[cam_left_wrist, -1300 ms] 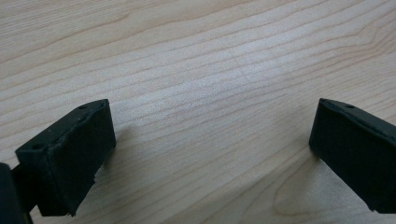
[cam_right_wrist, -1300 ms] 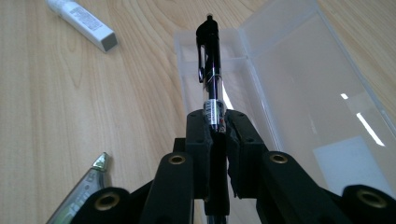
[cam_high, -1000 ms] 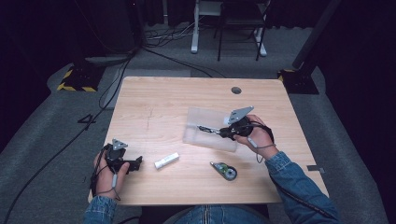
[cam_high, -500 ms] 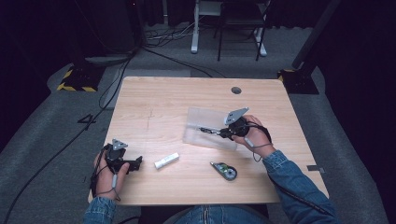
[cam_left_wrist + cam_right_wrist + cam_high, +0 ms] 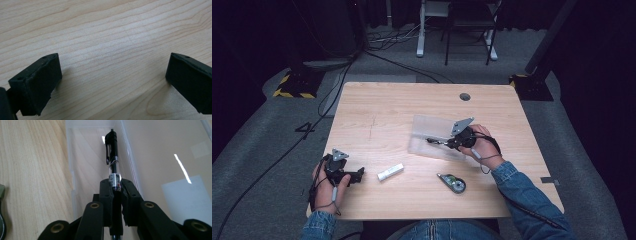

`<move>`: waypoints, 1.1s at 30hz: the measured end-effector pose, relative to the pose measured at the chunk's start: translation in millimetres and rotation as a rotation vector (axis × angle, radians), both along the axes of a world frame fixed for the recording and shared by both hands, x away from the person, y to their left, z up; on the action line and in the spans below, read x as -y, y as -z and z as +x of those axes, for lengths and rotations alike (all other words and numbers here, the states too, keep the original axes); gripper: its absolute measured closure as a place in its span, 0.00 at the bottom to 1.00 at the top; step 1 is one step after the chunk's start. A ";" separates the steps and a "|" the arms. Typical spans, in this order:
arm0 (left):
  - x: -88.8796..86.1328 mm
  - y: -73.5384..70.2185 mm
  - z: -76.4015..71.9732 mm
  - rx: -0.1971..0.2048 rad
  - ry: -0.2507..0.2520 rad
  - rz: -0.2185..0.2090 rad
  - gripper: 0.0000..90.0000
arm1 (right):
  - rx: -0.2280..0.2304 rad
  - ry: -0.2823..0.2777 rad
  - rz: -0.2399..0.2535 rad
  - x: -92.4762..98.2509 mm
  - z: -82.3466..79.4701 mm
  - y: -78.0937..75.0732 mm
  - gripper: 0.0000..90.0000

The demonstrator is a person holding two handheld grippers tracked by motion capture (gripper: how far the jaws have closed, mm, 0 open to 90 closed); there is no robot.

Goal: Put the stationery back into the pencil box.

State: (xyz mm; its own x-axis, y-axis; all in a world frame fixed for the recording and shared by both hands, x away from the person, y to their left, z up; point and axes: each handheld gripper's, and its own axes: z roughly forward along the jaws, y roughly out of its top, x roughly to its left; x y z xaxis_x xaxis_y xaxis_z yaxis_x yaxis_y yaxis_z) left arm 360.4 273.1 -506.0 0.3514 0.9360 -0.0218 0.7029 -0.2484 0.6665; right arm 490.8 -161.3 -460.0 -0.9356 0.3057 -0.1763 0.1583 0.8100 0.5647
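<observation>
right gripper [image 5: 116, 188] pinching black pen [image 5: 111, 152], clip and clear barrel visible up close, over clear case [image 5: 432, 135] | left gripper [image 5: 112, 82] spread wide, lower left of high view | pen a sliver from above

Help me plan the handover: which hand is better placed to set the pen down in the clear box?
Right. The right gripper is shut on the pen, which already points into the clear box. The left gripper rests open near the table's front left corner, far from the box.

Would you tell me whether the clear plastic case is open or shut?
Open: the clear case lies spread flat, and the right gripper holds the pen over one half.
</observation>
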 end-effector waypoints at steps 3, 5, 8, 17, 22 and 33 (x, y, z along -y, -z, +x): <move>0.0 0.1 0.0 0.000 0.000 -0.001 0.01 | 0.010 0.000 -0.010 -0.2 0.5 1.6 0.89; 0.0 0.1 0.0 0.000 0.000 -0.001 0.01 | 0.015 0.001 -0.012 -0.7 0.5 2.2 0.89; 0.0 0.0 0.0 0.000 0.000 0.000 0.01 | 0.025 -0.003 -0.017 -1.6 0.3 2.2 0.89; 0.0 0.1 0.0 0.000 0.000 -0.002 0.01 | 0.054 -0.005 -0.037 -1.5 0.7 2.9 0.89; 0.2 0.0 -0.1 0.000 -0.002 -0.002 0.01 | 0.063 0.001 -0.040 -1.1 0.7 2.8 0.89; 0.0 0.0 0.0 0.000 0.000 -0.001 0.01 | 0.075 0.018 -0.034 0.5 0.8 3.7 0.83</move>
